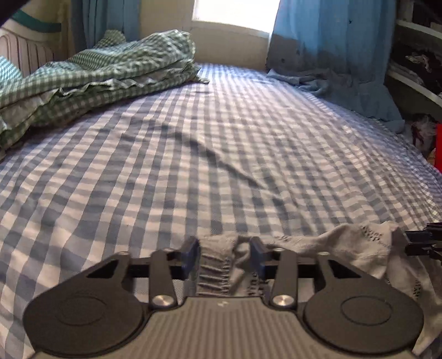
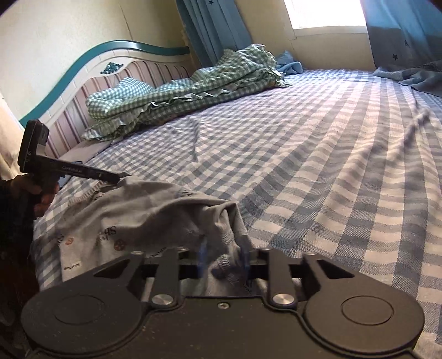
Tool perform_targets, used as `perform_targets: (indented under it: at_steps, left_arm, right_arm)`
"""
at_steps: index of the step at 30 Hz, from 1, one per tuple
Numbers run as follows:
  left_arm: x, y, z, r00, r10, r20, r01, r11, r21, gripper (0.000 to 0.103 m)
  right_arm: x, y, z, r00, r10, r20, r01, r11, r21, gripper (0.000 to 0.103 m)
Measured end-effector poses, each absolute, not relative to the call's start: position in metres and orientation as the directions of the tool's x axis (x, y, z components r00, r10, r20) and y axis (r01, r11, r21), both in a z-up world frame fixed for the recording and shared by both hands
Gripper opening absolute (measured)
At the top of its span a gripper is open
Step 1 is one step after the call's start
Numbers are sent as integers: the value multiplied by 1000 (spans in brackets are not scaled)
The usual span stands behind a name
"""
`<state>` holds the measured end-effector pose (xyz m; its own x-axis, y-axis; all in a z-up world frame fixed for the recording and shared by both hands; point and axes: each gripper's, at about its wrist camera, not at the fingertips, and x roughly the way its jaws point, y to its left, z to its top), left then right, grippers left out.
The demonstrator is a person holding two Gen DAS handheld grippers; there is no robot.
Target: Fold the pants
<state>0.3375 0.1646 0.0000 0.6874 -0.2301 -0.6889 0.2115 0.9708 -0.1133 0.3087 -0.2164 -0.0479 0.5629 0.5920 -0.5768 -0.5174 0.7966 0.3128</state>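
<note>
Two tools, left tool (image 1: 225, 255) and right tool (image 2: 225, 258), each grasp the grey pants (image 2: 149, 218) on the checked bed (image 2: 317, 171).

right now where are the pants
The pants lie at the bed's near edge, stretched between the left hand-held gripper and right hand-held gripper.

A blue-checked bedsheet (image 1: 221, 154) stretches ahead of the fingers. Beyond, a bright window (image 2: 328, 13) glows between blue curtains (image 1: 331, 36). A teal-trimmed headboard (image 2: 91, 69) curves left.
</note>
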Motion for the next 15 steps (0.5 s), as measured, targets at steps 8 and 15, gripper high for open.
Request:
perform_targets:
  at_steps: [8,15]
  left_arm:
    - [370,48,-19,523,-450,-724,625,780,-34,68]
    - [397,48,-33,455,-483,-748,593,791,-150,3]
  right_arm:
    - [338,-199,-41,535,597,-598,-522,790,322,25]
    - [332,-206,-33,598,569,-565,-460,820,340,0]
